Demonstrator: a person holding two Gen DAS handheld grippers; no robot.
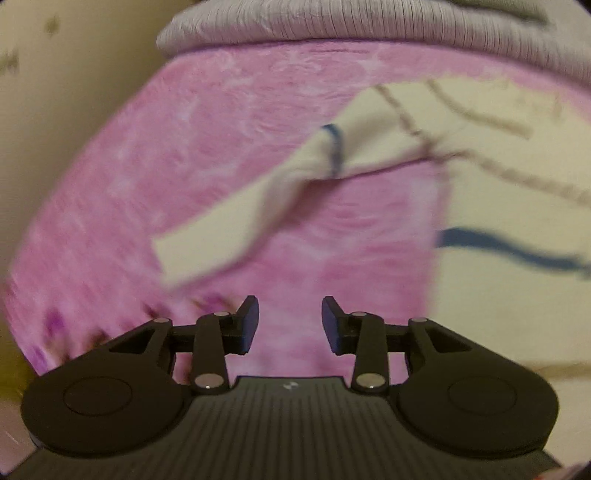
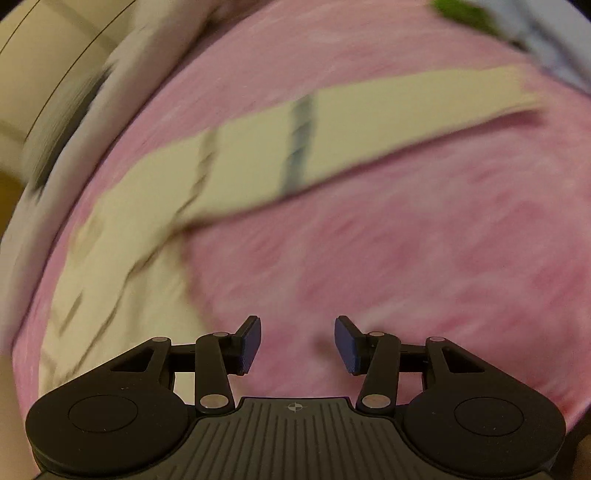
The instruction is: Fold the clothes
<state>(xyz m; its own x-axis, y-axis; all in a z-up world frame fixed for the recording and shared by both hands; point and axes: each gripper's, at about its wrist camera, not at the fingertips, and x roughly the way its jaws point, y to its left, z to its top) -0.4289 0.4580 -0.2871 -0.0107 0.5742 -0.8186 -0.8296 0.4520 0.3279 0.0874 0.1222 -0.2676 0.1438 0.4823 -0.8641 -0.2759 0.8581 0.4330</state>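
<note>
A cream long-sleeved top with thin brown and blue stripes lies spread on a pink blanket (image 1: pixel 229 122). In the left wrist view its body (image 1: pixel 517 229) fills the right side and one sleeve (image 1: pixel 236 218) stretches left, a little ahead of my left gripper (image 1: pixel 290 325), which is open and empty above the blanket. In the right wrist view the other sleeve (image 2: pixel 332 136) runs across the upper middle and the body (image 2: pixel 122 251) lies at left. My right gripper (image 2: pixel 297 345) is open and empty over the pink blanket (image 2: pixel 424 258). Both views are blurred by motion.
A folded grey ribbed garment (image 1: pixel 351 26) lies along the far edge of the blanket. A pale wall (image 1: pixel 55 92) rises at the left. In the right wrist view something pale with a green patch (image 2: pixel 465 14) sits at the top right, and pale furniture (image 2: pixel 48 62) at the left.
</note>
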